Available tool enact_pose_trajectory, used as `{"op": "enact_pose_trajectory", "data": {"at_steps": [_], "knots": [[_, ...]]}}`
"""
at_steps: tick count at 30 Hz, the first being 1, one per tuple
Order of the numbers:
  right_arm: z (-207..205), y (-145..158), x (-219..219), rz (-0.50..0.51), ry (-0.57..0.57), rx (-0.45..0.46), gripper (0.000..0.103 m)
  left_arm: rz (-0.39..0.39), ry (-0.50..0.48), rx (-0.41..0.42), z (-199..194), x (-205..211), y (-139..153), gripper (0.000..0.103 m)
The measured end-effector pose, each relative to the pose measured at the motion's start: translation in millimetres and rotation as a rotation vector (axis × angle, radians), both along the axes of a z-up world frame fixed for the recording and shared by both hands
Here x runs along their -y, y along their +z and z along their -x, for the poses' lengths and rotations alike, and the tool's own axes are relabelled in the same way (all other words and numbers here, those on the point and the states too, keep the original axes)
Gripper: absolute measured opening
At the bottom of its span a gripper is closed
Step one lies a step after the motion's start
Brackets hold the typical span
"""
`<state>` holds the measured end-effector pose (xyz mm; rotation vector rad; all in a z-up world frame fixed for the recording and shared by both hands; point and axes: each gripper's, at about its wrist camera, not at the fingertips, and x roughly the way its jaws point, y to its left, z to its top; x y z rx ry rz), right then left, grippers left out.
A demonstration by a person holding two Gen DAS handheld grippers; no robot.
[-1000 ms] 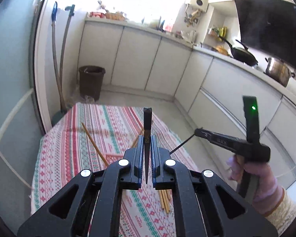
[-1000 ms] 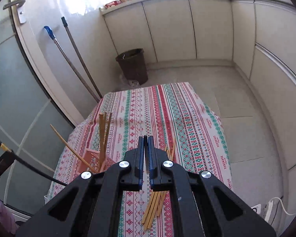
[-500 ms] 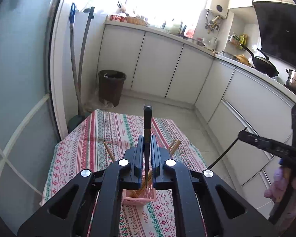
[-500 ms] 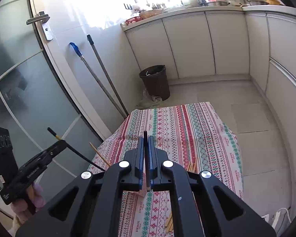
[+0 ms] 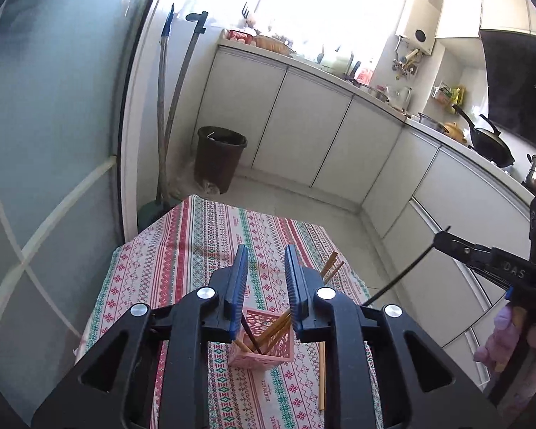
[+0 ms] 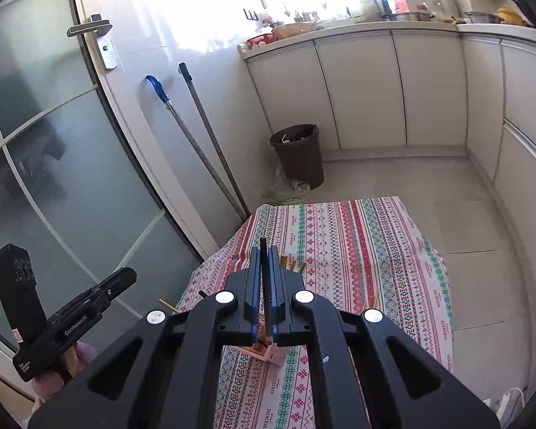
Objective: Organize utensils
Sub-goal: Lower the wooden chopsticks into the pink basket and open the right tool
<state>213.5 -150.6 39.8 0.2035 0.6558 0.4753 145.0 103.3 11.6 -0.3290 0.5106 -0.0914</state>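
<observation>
A pink slotted holder (image 5: 268,348) stands on the patterned tablecloth (image 5: 203,246) and holds several wooden chopsticks and one black chopstick (image 5: 251,338). My left gripper (image 5: 266,261) is open and empty, straight above the holder. My right gripper (image 6: 264,254) is shut on another black chopstick (image 6: 264,279), held upright above the holder (image 6: 273,354), which its body mostly hides. In the left wrist view the right gripper (image 5: 441,239) sits at the right, the black chopstick (image 5: 400,280) slanting down from it.
A loose wooden chopstick (image 5: 321,375) lies on the cloth right of the holder. A dark bin (image 5: 219,159) and two mop handles (image 5: 168,121) stand beyond the table. Cabinets run along the back and right. A glass door (image 6: 53,164) is at the left.
My left gripper opened and let go of its black chopstick, which now stands in the holder. Both grippers rose and tilted, so the holder sits lower in view.
</observation>
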Motion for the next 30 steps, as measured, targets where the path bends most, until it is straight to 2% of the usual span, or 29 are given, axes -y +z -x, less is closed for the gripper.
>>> {"op": "enact_pose_trajectory", "data": {"at_steps": [7,14,23,30], "knots": [[-15,-16,-31,0.039,0.011,0.0,0.004,-0.018,-0.002,-0.012,1,1,-3,0.021],[-27,-57,-59,0.069,0.044,-0.058,0.007,-0.023,-0.009,-0.033,-2,2,-10,0.021],[-7,-51,-49,0.109,0.022,-0.023,0.007,-0.062,-0.054,-0.018,5,20,-8,0.021],[7,-66,-26,0.145,-0.021,-0.051,0.007,-0.086,-0.111,-0.08,5,43,-28,0.024]]}}
